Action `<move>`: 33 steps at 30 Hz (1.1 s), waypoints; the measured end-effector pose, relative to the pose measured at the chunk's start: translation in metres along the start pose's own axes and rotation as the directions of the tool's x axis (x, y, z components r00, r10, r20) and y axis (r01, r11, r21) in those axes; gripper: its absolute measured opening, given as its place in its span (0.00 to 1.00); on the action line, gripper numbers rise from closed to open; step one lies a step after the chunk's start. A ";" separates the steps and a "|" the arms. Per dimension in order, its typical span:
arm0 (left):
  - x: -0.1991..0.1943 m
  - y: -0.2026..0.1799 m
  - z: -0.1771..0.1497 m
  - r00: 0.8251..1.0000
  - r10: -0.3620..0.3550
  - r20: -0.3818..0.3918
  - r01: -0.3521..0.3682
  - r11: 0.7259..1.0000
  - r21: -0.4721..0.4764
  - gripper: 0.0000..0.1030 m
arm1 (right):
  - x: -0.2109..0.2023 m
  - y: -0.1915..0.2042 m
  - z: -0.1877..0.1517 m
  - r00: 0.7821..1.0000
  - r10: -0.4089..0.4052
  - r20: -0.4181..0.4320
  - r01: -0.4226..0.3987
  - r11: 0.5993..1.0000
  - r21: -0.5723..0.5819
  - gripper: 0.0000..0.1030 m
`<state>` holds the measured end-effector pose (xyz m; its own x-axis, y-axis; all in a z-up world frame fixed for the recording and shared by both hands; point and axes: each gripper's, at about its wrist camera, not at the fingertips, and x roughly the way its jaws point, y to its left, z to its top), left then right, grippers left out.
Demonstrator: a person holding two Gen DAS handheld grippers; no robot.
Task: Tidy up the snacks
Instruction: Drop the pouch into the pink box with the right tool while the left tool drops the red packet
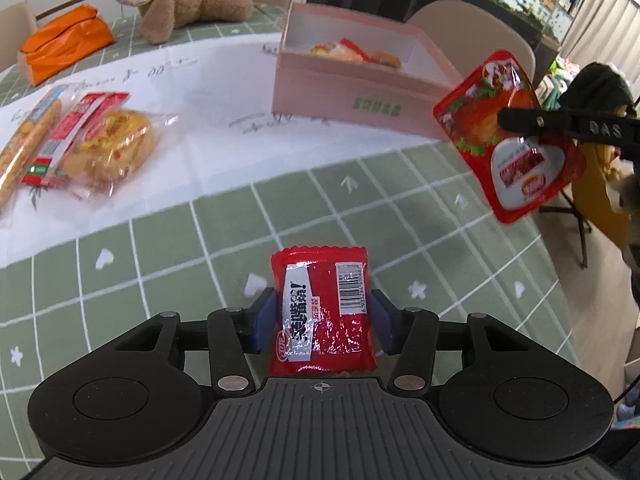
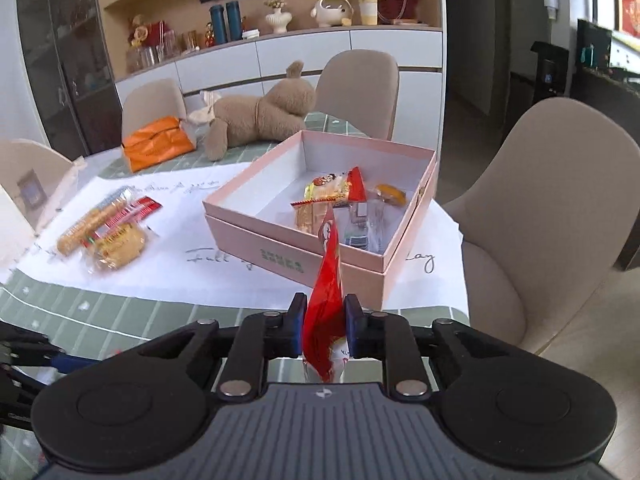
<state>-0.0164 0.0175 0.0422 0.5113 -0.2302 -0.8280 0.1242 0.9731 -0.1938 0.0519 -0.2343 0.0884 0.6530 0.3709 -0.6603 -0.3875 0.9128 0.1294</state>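
My left gripper (image 1: 323,322) is shut on a small red snack packet (image 1: 322,312) with a barcode, held over the green checked tablecloth. My right gripper (image 2: 323,326) is shut on a red and white snack pouch (image 2: 326,312), seen edge-on; the same pouch (image 1: 508,136) hangs at the right of the left wrist view, near the pink box's corner. The open pink box (image 2: 280,252) stands just ahead of the right gripper and holds several snacks (image 2: 340,192). The box also shows in the left wrist view (image 1: 352,92).
Clear-wrapped biscuit and cake packs (image 1: 80,144) (image 2: 108,232) lie on white paper left of the box. An orange bag (image 2: 156,148) and a plush bear (image 2: 260,116) lie at the table's far side. Beige chairs (image 2: 540,220) stand around the table.
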 end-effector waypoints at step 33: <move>0.088 0.063 0.208 0.957 -0.253 0.142 0.267 0.959 -0.097 0.62 | 0.153 0.008 0.078 0.974 -0.218 -0.054 0.214 0.975 -0.064 0.56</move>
<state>0.2130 0.0575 0.0670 0.5787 -0.4667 -0.6688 0.1737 0.8718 -0.4581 0.1995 -0.1573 0.0464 0.6853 0.1532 -0.7119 -0.2793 0.9582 -0.0627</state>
